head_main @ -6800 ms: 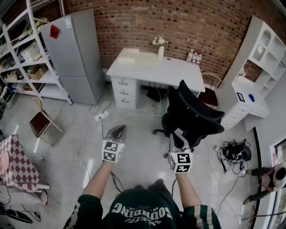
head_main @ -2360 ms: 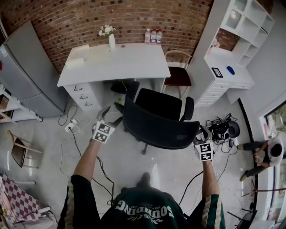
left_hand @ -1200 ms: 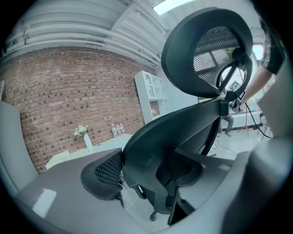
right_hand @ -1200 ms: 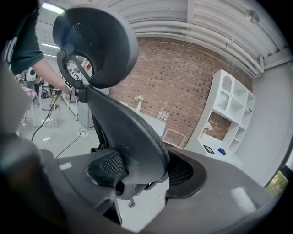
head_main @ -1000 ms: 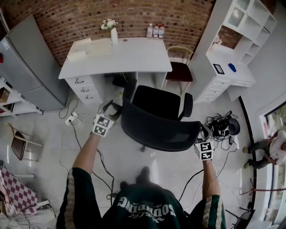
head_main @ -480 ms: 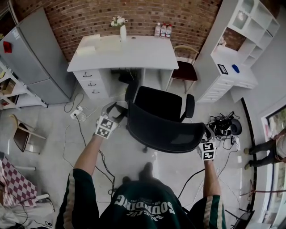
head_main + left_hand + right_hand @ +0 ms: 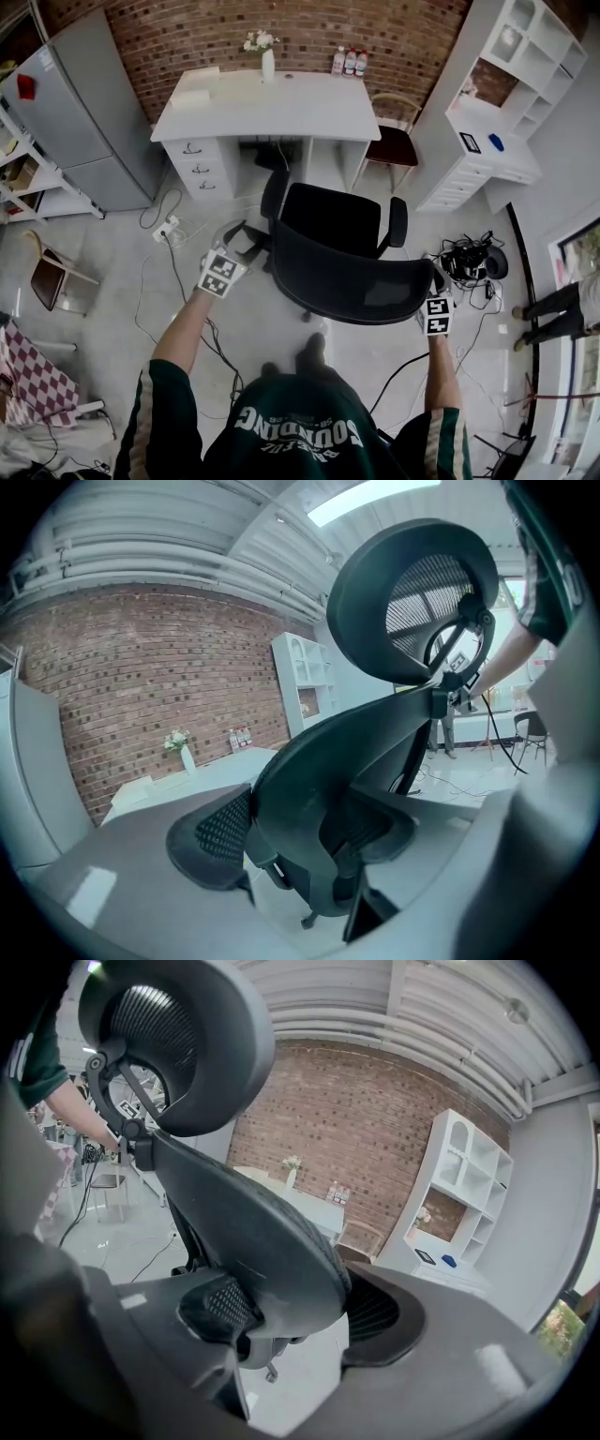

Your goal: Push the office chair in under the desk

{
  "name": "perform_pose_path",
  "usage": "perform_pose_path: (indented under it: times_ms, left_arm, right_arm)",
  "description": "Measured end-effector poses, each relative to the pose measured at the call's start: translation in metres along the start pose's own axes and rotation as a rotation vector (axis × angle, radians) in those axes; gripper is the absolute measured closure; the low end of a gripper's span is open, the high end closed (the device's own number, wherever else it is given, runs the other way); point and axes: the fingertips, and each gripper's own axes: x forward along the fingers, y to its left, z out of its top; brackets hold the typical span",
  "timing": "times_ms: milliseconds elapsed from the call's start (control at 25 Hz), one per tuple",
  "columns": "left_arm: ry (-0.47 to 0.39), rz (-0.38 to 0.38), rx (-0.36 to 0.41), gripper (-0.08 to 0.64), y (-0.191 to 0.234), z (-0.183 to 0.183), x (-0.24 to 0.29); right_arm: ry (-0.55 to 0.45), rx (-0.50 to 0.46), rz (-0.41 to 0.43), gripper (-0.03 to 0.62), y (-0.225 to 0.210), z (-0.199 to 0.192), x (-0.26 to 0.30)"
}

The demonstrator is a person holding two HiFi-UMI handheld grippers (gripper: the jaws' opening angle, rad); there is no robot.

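Note:
The black office chair (image 7: 339,246) stands on the floor in front of the white desk (image 7: 281,105), its seat facing the desk's knee gap. My left gripper (image 7: 240,244) is at the left edge of the backrest (image 7: 309,761), and in the left gripper view that edge sits between its pads (image 7: 220,841). At the backrest's right edge (image 7: 272,1241) is my right gripper (image 7: 436,284), with its pads on either side of the edge. Both grippers are shut on the backrest at a wide opening. The headrest (image 7: 412,602) rises above the jaws.
A grey fridge (image 7: 84,103) stands left of the desk and a white shelf unit (image 7: 492,103) to its right. A wooden chair (image 7: 394,145) sits between them. A power strip and cables (image 7: 171,230) lie on the floor, with a cable heap (image 7: 469,267) nearby. A person (image 7: 562,305) stands far right.
The chair and both grippers have shifted together a little across the floor, and the desk sits further right in the head view. Both grips on the backrest look the same.

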Motion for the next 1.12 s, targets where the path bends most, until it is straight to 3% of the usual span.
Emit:
perform_pose_path:
  times_ms: [400,1120]
  left_arm:
    - [0.028,-0.001,0.005,0.279,-0.001,-0.016,-0.051]
    - [0.071,0.141,-0.046,0.299,0.030,-0.061,-0.141]
  right_arm:
    - [-0.024,0.001,0.004,0.334,0.033,0.007,-0.020]
    - [-0.061,-0.045,0.087,0.334,0.108,0.040,-0.006]
